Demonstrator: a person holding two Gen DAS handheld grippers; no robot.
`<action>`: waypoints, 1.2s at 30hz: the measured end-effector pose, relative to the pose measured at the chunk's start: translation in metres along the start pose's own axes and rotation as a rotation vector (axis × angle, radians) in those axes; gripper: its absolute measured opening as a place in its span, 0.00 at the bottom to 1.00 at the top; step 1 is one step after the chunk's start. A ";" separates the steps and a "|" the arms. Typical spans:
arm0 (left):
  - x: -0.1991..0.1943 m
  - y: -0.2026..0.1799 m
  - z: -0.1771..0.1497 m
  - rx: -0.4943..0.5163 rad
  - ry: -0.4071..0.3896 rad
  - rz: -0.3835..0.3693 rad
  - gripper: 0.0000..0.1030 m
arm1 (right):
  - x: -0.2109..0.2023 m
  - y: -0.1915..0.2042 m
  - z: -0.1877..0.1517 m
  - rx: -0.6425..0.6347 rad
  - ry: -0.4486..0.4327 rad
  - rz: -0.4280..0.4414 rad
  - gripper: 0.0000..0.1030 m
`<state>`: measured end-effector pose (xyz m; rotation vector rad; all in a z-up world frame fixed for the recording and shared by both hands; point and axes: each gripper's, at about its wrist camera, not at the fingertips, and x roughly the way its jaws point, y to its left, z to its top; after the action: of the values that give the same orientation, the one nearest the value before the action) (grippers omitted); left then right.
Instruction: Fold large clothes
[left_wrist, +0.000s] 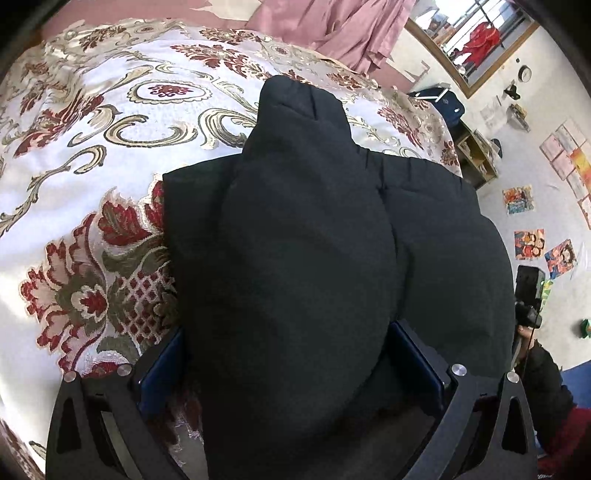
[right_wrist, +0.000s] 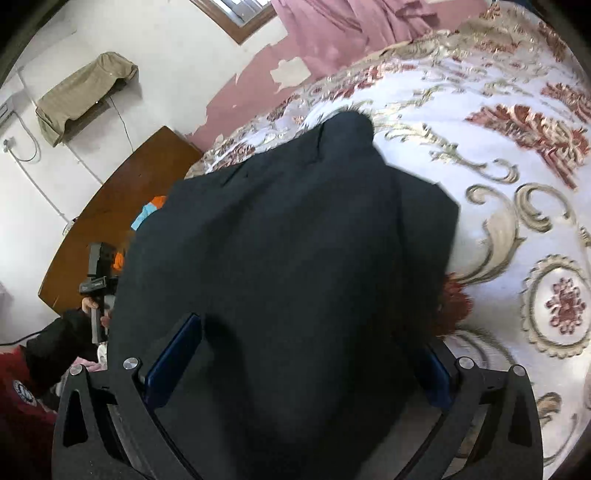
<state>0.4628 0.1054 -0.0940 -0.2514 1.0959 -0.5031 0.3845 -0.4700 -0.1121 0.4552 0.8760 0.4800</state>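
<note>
A bulky black padded garment (left_wrist: 314, 229) lies folded on a floral bedspread (left_wrist: 110, 122), with one narrow part stretched away toward the far side. In the left wrist view my left gripper (left_wrist: 288, 343) stands wide open at the garment's near end. The black fabric fills the whole gap between its blue pads (left_wrist: 162, 362). The right wrist view shows the same black garment (right_wrist: 288, 240), with my right gripper (right_wrist: 299, 354) also open wide. There the cloth bulges between the blue pads (right_wrist: 173, 358) and drapes over them. Whether the pads press the fabric is unclear.
Pink fabric (left_wrist: 332, 26) is heaped at the bed's far edge. A wooden board (right_wrist: 122, 206) stands beside the bed on the left of the right wrist view. A person's dark sleeve (right_wrist: 55, 343) shows there. Pictures (left_wrist: 528, 243) hang on the white wall.
</note>
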 end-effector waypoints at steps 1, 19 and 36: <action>0.001 -0.001 -0.001 0.001 -0.001 0.005 1.00 | 0.001 0.000 -0.001 0.004 -0.002 -0.002 0.99; 0.004 -0.012 -0.003 0.033 -0.031 0.065 1.00 | 0.013 0.036 -0.003 0.027 0.014 -0.102 0.99; 0.014 -0.033 0.008 -0.013 0.033 0.122 0.97 | 0.016 0.039 -0.001 0.091 0.044 -0.204 0.98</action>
<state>0.4664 0.0693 -0.0869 -0.1866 1.1394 -0.3929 0.3841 -0.4291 -0.1008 0.4343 0.9782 0.2643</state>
